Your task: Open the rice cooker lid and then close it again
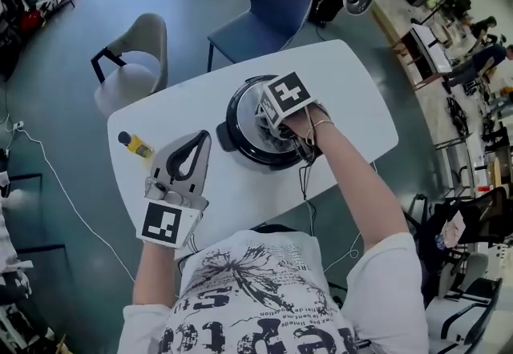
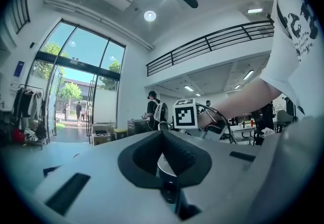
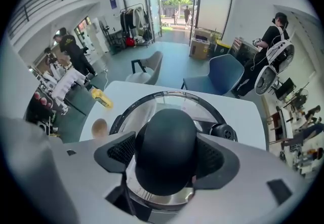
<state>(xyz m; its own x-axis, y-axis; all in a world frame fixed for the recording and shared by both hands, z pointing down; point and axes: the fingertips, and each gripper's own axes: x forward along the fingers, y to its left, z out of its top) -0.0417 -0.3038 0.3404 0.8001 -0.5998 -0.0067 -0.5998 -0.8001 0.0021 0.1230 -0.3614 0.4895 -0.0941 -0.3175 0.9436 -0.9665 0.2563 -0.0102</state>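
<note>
My desk [image 1: 353, 96] is white, with round corners and a smooth top. The rice cooker [image 1: 240, 116] stands right on it, near the middle. It is round and black, and its see-through lid sits on top. A thin dark cord [image 1: 303, 174] runs from the cooker over the near edge of the desk. A small yellow thing [image 1: 138, 146] with a dark end lies on the left part, close to the edge and well apart from the cooker. My left tongs [image 1: 200, 140] are over the near left part, between the yellow thing and the cooker. I cannot tell if they touch the desk.
</note>
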